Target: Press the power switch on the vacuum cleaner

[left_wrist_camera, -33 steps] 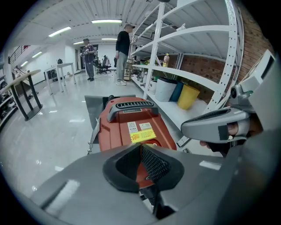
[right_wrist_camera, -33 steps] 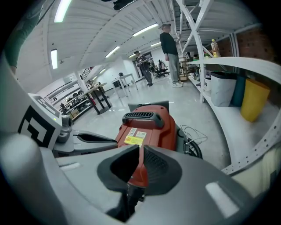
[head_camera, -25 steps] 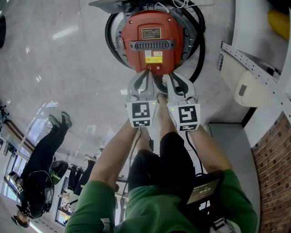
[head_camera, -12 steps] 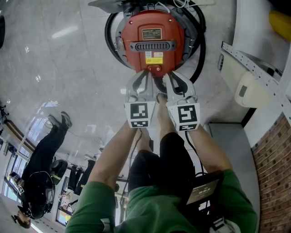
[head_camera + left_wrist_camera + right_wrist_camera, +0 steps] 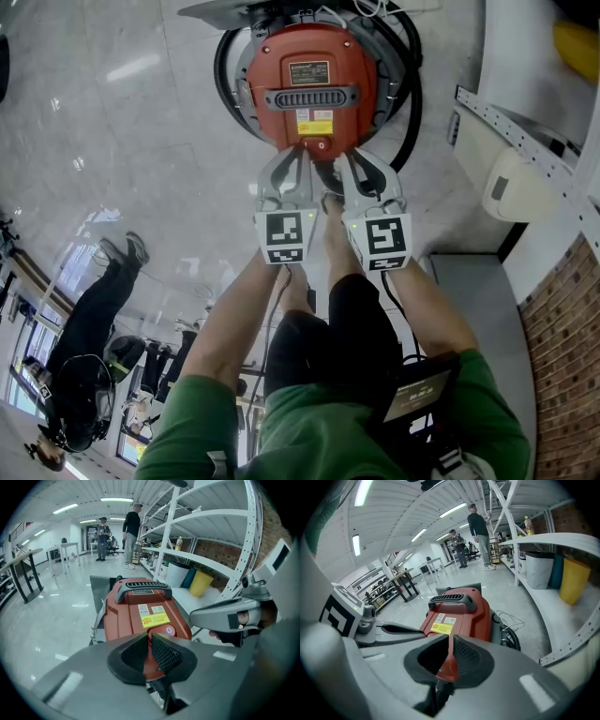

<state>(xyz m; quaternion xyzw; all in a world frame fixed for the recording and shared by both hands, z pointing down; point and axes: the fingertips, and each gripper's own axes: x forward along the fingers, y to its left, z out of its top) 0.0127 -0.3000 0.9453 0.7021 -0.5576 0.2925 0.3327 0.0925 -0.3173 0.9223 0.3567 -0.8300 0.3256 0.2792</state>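
Note:
A red vacuum cleaner (image 5: 311, 84) stands on the floor just ahead of me, its black handle grille on top and yellow and white labels below it. Its round red power switch (image 5: 322, 145) sits at the near edge. My left gripper (image 5: 301, 150) is shut and empty, its tip just left of the switch. In the left gripper view the switch (image 5: 168, 630) shows just right of that gripper's (image 5: 150, 637) tip. My right gripper (image 5: 346, 156) is also shut and empty, its tip right of the switch. From the right gripper view, the vacuum cleaner (image 5: 459, 613) lies straight beyond the right gripper (image 5: 451, 640).
A black hose (image 5: 413, 103) coils around the vacuum. White shelving (image 5: 525, 141) runs along the right with a yellow bin (image 5: 202, 582), and a brick wall (image 5: 562, 328) is beside it. Two people (image 5: 132, 531) stand far down the aisle; another person (image 5: 94, 319) stands at the left.
Both grippers have crept slightly forward toward the vacuum's near edge. Their jaws stay shut.

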